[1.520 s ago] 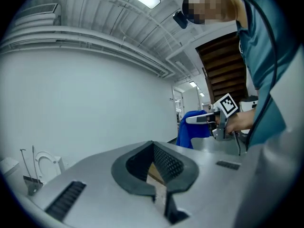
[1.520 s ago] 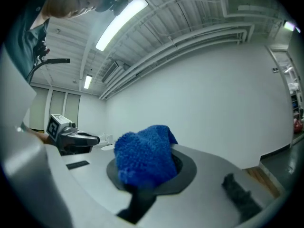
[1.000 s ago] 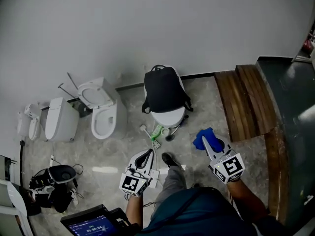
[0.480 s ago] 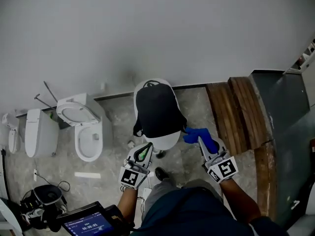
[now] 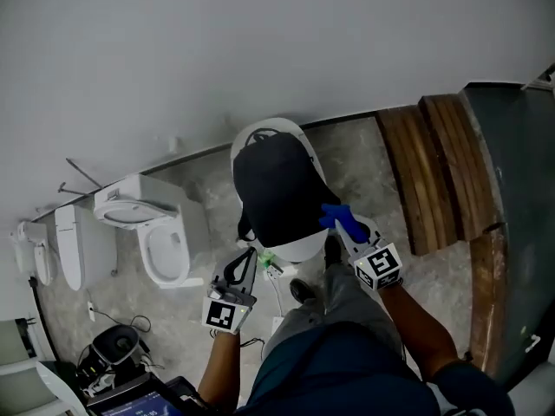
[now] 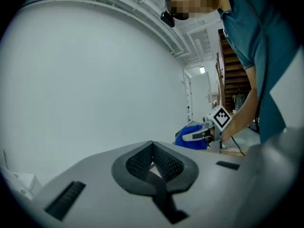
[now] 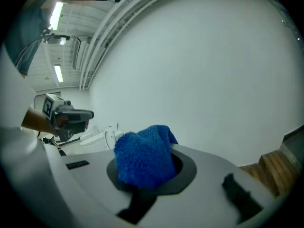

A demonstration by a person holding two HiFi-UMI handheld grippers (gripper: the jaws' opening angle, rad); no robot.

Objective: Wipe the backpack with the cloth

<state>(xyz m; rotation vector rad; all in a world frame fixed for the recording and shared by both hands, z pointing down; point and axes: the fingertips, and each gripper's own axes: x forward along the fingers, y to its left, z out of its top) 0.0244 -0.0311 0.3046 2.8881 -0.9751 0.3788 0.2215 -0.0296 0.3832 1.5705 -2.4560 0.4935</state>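
A black backpack [image 5: 276, 189] stands on a white round stool [image 5: 299, 248] against the wall. My right gripper [image 5: 341, 223] is shut on a blue cloth [image 5: 335, 216], which touches the backpack's lower right side. In the right gripper view the cloth [image 7: 142, 159] bulges out of the jaws and hides the fingertips. My left gripper [image 5: 249, 256] hangs just below the backpack's lower left corner, jaws together with nothing between them. The left gripper view shows the pads [image 6: 164, 163] meeting, with the cloth [image 6: 189, 137] beyond them.
A white toilet [image 5: 165, 232] with its lid up stands to the left, with another fixture [image 5: 74, 245] further left. Wooden steps [image 5: 438, 172] rise on the right. Cables and a green bottle [image 5: 268, 262] lie under the stool. A dark bag [image 5: 113, 349] sits at bottom left.
The person has stepped up to the backpack. The right gripper has carried the cloth forward onto its lower right side, and the left gripper has come up to its lower left.
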